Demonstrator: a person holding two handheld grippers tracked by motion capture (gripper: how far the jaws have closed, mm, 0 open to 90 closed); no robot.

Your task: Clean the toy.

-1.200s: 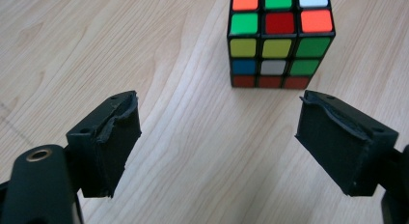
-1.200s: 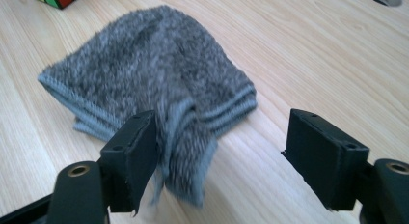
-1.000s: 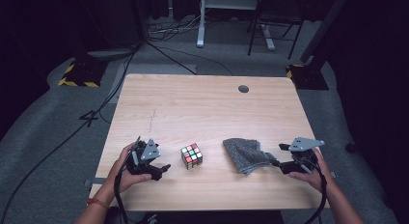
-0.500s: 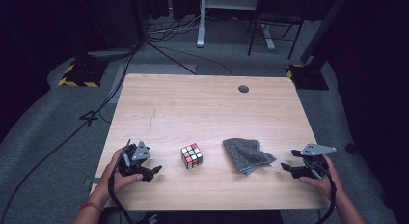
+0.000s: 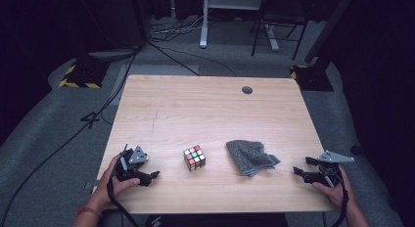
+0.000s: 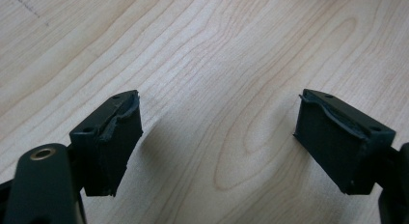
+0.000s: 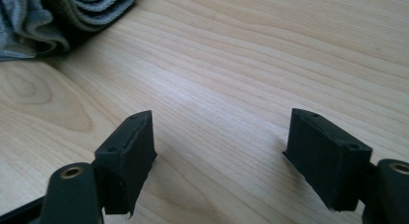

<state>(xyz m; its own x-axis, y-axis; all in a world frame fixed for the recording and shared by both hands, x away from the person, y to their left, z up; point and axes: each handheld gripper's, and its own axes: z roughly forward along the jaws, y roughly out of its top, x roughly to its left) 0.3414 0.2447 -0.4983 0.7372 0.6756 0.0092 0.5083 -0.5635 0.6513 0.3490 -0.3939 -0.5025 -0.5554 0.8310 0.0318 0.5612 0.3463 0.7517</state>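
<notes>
A scrambled puzzle cube [image 5: 195, 158] sits on the wooden table [image 5: 210, 109] near its front edge. To its right lies a crumpled grey cloth [image 5: 250, 157], whose folds also reach into the top left of the right gripper view [image 7: 58, 16]. My left gripper [image 5: 147, 175] rests low on the table left of the cube, held by a hand; its jaws stand open over bare wood [image 6: 217, 132]. At the front right corner my right gripper [image 5: 301, 170] lies low and apart from the cloth, open with nothing between its jaws [image 7: 219, 151].
A round cable hole [image 5: 247, 90] marks the table's far right. Beyond the table are a desk frame [image 5: 230, 16], a chair base and floor cables. Yellow-black striped bases [image 5: 76, 78] stand at the far corners. Bare wood spans the table's middle and back.
Both hands have sunk toward the table and drawn back to the front edge. The right gripper moved rightward away from the cloth; the left shifted slightly left. Cube and cloth stayed put.
</notes>
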